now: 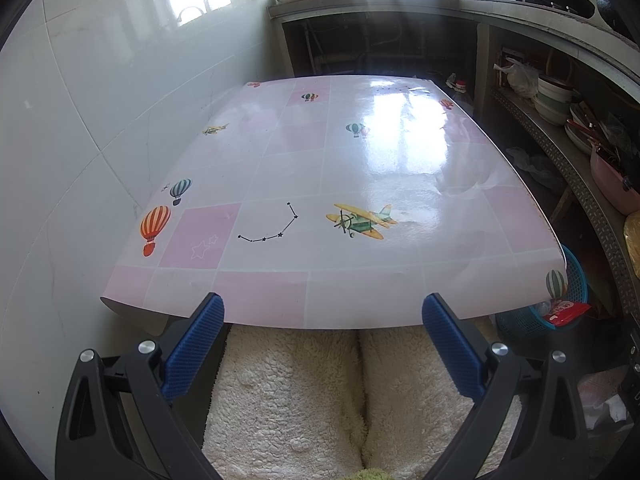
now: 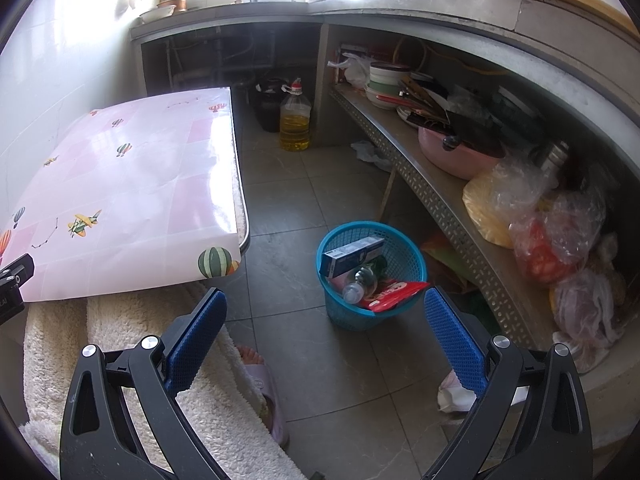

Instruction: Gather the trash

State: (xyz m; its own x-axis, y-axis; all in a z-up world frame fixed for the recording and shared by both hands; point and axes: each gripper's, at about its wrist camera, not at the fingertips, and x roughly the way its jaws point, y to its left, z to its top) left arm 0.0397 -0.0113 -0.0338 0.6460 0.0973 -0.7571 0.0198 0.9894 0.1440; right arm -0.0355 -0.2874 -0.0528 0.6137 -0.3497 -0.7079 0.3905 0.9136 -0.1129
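Note:
A blue plastic basket stands on the floor right of the table. It holds a blue-and-white box, a clear plastic bottle and a red wrapper. My right gripper is open and empty, above and in front of the basket. My left gripper is open and empty at the near edge of the pink table. The basket and red wrapper show at the table's right corner in the left wrist view.
The table has a glossy pink cloth with balloons and planes. The person's fleece-clad legs are below it, with a slippered foot. An oil bottle stands on the floor. A cluttered shelf runs along the right.

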